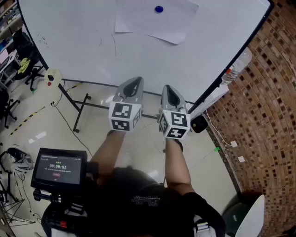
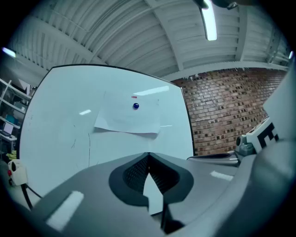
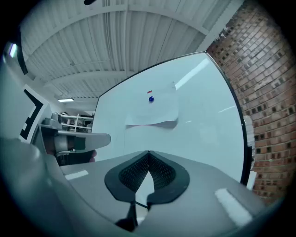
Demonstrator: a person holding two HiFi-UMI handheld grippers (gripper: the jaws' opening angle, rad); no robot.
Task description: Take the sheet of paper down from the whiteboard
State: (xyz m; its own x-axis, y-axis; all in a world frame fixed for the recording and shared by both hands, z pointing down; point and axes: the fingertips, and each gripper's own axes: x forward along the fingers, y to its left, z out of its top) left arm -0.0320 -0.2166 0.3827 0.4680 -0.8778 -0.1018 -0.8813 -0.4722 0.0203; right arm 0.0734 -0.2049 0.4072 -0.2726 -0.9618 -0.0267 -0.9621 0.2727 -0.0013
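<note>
We hold the left gripper [image 1: 134, 80] and right gripper [image 1: 167, 88] side by side, each with its jaws pressed together on nothing. Ahead of them stands the whiteboard [image 1: 88, 41], clear of both tips. The sheet of paper [image 1: 152, 23] hangs high on it under a blue magnet [image 1: 159, 9]. We see a glossy floor [image 1: 44, 122] below, a brick wall [image 1: 266, 115] on the right and a timer screen [image 1: 59, 167] at our left.

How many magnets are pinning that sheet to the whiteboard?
1: a blue magnet near the top middle of the sheet. A tiny red mark above it is too small to identify.
</note>
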